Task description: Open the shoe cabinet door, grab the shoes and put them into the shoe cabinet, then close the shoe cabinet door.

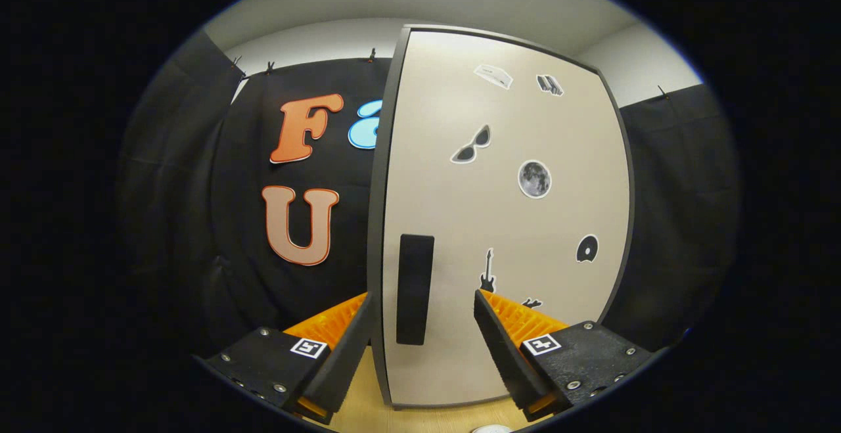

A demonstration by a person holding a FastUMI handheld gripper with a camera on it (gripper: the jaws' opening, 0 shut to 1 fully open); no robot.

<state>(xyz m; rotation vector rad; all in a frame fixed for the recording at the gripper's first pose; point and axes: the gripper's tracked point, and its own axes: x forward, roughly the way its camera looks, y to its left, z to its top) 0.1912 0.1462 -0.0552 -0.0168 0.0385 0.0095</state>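
The shoe cabinet door (pixel 499 223) stands upright just ahead of me, a beige panel with a dark edge and several small stickers. Its black upright handle (pixel 414 288) sits near the door's left edge, right between my two fingers. My gripper (pixel 420 305) is open, with the left fingertip (pixel 360 318) beside the door's left edge and the right fingertip (pixel 485 311) in front of the door face. Neither finger presses on the handle. No shoes are in sight.
The cabinet stands on a light wooden surface (pixel 358 413). Black cloth hangs to the left of the door and behind it on the right. A small white round object (pixel 491 429) lies on the wood below my right finger.
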